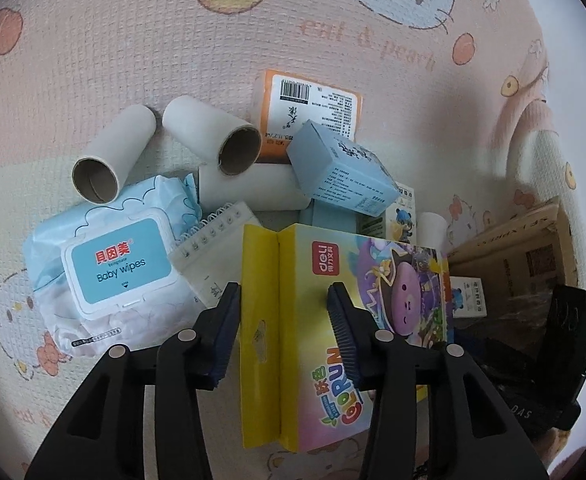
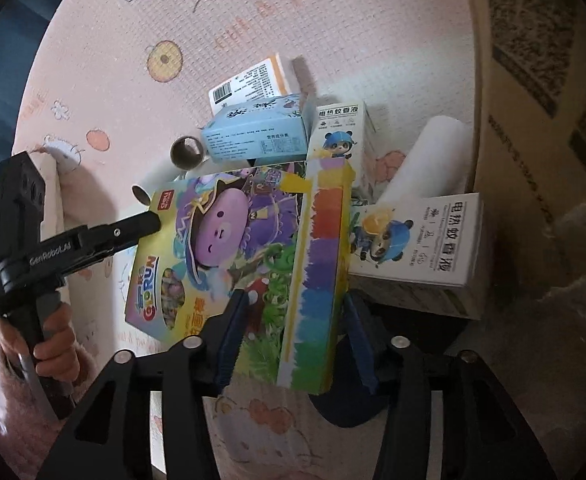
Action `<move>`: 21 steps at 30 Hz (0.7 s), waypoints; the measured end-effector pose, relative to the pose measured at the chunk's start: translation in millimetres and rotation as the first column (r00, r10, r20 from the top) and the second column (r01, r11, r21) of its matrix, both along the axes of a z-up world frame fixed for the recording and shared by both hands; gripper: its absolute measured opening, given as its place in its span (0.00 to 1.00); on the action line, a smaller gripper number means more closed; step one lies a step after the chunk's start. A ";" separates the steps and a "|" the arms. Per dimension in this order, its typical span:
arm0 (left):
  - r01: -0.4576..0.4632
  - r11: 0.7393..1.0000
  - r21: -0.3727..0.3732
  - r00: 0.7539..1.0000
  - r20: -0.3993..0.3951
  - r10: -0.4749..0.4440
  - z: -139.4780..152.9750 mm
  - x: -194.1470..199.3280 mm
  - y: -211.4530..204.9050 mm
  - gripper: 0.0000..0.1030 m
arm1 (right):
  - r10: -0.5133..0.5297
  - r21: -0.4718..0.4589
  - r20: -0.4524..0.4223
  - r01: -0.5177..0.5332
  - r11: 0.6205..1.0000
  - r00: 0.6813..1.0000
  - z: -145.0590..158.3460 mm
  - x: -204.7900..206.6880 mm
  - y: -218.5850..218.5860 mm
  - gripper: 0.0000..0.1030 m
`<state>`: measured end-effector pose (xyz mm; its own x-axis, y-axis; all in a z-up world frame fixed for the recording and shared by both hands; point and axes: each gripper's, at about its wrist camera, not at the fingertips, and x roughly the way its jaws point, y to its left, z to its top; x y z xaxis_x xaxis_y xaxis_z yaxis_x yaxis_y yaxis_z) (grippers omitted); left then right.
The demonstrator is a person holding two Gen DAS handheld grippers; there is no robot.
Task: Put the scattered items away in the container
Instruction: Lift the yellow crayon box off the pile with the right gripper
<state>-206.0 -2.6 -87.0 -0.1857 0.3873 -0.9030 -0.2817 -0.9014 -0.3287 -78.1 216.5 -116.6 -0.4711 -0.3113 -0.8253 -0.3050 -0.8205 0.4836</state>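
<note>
As both grippers straddle it, crayon box (image 1: 333,320) between fingers (image 1: 229,332)

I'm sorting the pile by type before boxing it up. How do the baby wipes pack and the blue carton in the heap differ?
The baby wipes pack is a soft, crinkled plastic pouch; the blue carton is a stiff, sharp-edged box. The pack lies flat on the mat with its lid label facing up; the carton sits tilted on top of other items. The pack carries a hinged flip lid; the carton shows only printed panels. Both are light blue with printed text.
</note>
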 end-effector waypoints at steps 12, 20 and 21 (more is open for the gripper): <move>-0.017 1.000 0.022 0.995 0.095 0.015 -9.9 30.2 -14.8 0.65 | -0.040 -0.054 0.051 0.043 0.998 0.998 -7.4 -12.2 1.1 0.54; -0.120 0.983 0.143 0.980 0.175 0.094 -27.0 37.9 -25.1 0.65 | -0.033 -0.091 0.055 0.038 0.995 0.998 -13.7 -13.4 -1.0 0.54; -0.114 0.984 0.134 0.982 0.162 0.092 -25.1 39.1 -24.4 0.64 | -0.033 -0.099 0.054 0.039 0.994 0.998 -14.7 -13.3 -1.1 0.54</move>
